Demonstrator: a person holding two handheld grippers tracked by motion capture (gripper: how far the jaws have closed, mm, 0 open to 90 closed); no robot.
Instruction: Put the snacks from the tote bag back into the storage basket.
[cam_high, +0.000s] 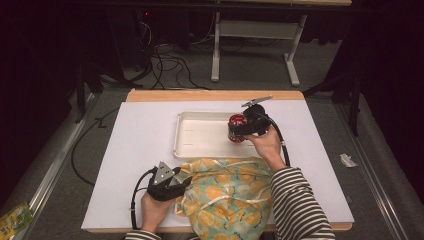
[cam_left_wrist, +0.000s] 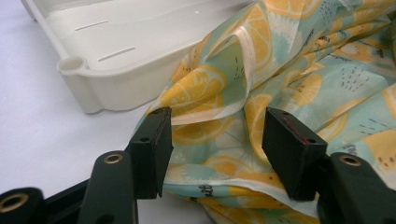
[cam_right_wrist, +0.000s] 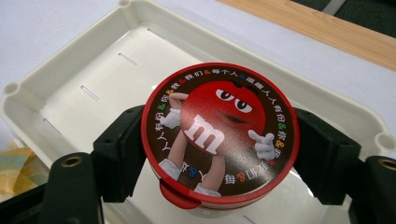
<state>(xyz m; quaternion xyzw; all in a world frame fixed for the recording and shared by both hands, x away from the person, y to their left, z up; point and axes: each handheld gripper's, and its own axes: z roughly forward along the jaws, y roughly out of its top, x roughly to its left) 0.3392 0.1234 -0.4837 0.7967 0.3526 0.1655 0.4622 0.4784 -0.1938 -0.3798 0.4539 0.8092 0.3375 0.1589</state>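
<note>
Now, starting at my left, my left gripper (cam_high: 176, 181) sits at the near-left edge of the crumpled fabric bag printed with yellow lemon slices on pale green (cam_high: 227, 192), which lies on the white-covered table (cam_high: 135, 150) just in front of the tray. In the left gripper view its jaws are spread, with a fold of the cloth (cam_left_wrist: 261, 93) lying between them; whether the pads touch it I cannot tell, but they aren't pinching it. Moving rightward, the shallow white plastic tray (cam_high: 192, 135) rests mid-table, its bare floor showing slots. At its right end my right gripper (cam_high: 241, 129) has its jaws pressed against the sides of the round red-lidded candy tub with the cartoon figure on top (cam_right_wrist: 219, 137), held over the tray's right part (cam_right_wrist: 84, 84); I cannot tell whether the tub's base touches the floor. I judge the tub is being moved between bag and tray, more likely out of the bag; setting it down and letting go are left, while the left gripper steadies the bag.
</note>
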